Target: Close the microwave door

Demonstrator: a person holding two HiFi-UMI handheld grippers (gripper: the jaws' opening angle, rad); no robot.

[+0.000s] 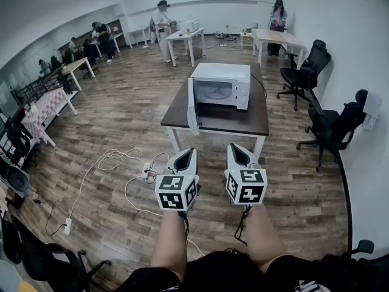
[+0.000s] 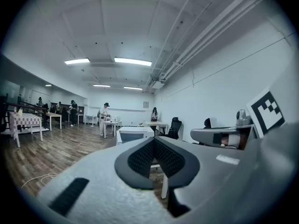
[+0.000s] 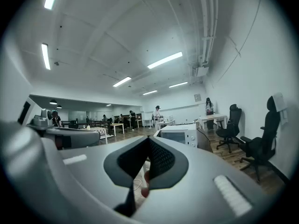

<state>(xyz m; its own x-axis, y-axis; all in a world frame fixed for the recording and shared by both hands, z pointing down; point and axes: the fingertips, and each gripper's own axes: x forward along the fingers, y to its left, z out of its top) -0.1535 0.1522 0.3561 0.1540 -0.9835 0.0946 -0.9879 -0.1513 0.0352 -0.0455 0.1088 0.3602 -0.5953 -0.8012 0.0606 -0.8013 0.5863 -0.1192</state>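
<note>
1. The microwave [image 1: 220,85] sits on a dark table [image 1: 234,119] in the middle of the room. It is straight ahead of both grippers.
2. Its door [image 1: 193,105] is open. It swings out from the left side of the microwave and points back toward the person. Its free edge comes close to the front edge of the table.
3. The left gripper [image 1: 191,152] is held level, well apart from the table. Its fingers [image 2: 140,158] are pressed together at the tips and hold nothing.
4. The right gripper [image 1: 233,146] is just beside the left one and is level too. Its fingers [image 3: 161,158] also meet at the tips, with nothing held between them.
5. A stretch of wood floor [image 1: 285,187] lies between the grippers and the front edge of the table.
6. White cables [image 1: 112,158] curl on the floor to the left, near the left gripper's side. They stay apart from the table legs.
7. Two black chairs [image 1: 331,126] stand to the right, by the white wall [image 1: 364,53]. A strip of floor runs between them and the right edge of the table.
8. On the left of the table, beside the open door, the wood floor is wide.
</note>
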